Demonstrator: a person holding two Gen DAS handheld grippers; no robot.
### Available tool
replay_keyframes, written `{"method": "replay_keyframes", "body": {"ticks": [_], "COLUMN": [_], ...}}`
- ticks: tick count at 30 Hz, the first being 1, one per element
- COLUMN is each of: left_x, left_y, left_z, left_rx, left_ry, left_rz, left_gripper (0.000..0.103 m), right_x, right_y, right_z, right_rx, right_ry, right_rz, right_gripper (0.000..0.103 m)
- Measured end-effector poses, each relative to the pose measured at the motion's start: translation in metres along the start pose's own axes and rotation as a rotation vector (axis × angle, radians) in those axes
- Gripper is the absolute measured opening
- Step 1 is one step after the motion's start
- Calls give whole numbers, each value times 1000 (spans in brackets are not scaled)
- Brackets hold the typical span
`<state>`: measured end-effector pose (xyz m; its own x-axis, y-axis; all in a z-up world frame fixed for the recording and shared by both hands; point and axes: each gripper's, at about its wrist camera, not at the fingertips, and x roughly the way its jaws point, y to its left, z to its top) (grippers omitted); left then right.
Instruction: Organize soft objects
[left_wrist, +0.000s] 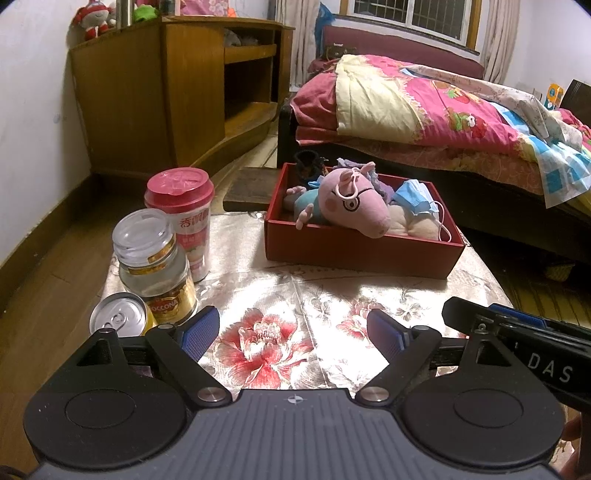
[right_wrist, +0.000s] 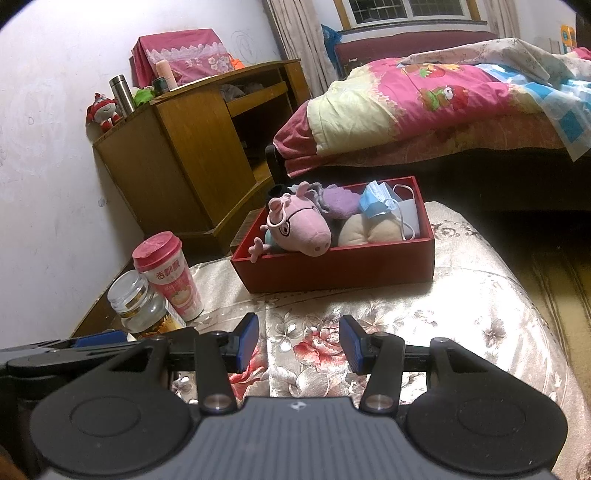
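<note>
A red box (left_wrist: 354, 254) (right_wrist: 332, 271) stands at the far side of the flowered table. In it lie a pink pig plush (left_wrist: 351, 201) (right_wrist: 299, 225), a blue face mask (left_wrist: 417, 201) (right_wrist: 376, 201), a purple soft piece (right_wrist: 340, 201) and a beige plush (left_wrist: 417, 223) (right_wrist: 356, 230). My left gripper (left_wrist: 293, 332) is open and empty over the table, short of the box. My right gripper (right_wrist: 299, 345) is open and empty too; it shows at the right of the left wrist view (left_wrist: 517, 332).
At the table's left edge stand a pink-lidded cup (left_wrist: 183, 218) (right_wrist: 170, 275), a glass jar (left_wrist: 155, 266) (right_wrist: 142, 308) and a drink can (left_wrist: 120, 315). A wooden cabinet (left_wrist: 173, 92) is behind on the left, a bed (left_wrist: 443, 122) on the right.
</note>
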<state>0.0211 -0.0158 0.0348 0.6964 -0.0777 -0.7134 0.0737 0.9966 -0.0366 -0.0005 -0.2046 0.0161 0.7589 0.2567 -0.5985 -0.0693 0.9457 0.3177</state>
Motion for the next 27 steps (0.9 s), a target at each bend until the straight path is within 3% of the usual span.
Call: {"method": "replay_keyframes", "body": {"ticks": [20, 27], "left_x": [-2, -6], "left_y": [1, 6], "left_z": [-1, -2], "left_rx": [-25, -53], "left_ry": [-7, -65], "left_rz": [-14, -23], "left_gripper": [86, 95], "right_x": [-2, -7], "right_y": [1, 0], "right_z": [-1, 1], "right_rx": [12, 26], "right_ry": [-16, -47], "right_rz": [4, 15], "right_gripper": [25, 29]}}
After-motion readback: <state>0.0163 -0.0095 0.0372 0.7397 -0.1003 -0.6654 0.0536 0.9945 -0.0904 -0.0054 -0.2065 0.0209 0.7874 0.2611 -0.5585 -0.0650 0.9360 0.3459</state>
